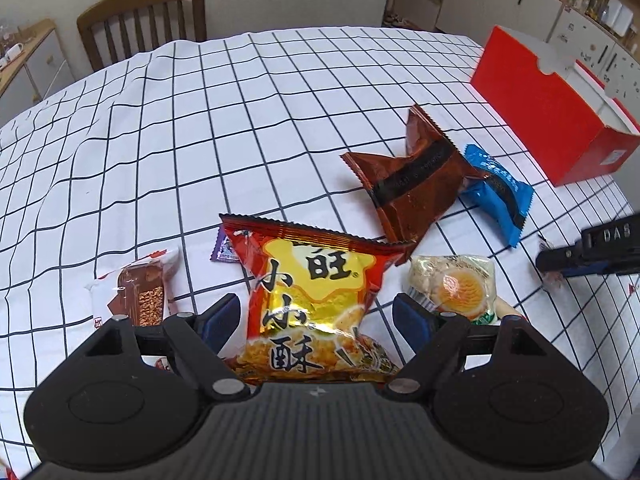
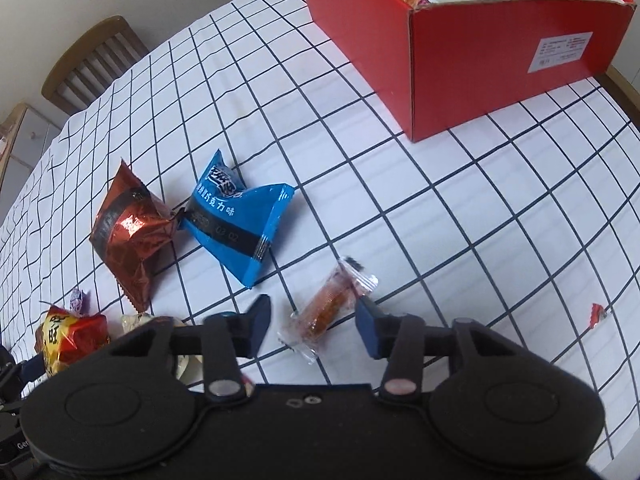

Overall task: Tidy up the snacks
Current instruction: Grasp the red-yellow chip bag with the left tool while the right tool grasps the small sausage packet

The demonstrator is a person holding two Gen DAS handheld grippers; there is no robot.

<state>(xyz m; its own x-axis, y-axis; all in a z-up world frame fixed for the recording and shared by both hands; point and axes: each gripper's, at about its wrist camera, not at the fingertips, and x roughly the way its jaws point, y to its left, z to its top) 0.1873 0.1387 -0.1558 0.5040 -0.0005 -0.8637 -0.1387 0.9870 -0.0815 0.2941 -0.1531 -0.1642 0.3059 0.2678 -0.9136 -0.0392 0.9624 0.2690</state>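
Snacks lie loose on the checked bench between 2 open sets of jaws, with the red box (image 2: 500, 60) at the far edge.

The left gripper (image 1: 316, 316) straddles a red-and-gold snack bag (image 1: 316, 300), pads apart from it. The right gripper (image 2: 314, 330) brackets a clear-wrapped orange sweet (image 2: 330, 308) without pressing it. Beyond lie a brown packet (image 2: 132, 236) touching a blue packet (image 2: 236, 220); an egg pack (image 1: 456, 288) and a chocolate bar (image 1: 140, 300) flank the left gripper.
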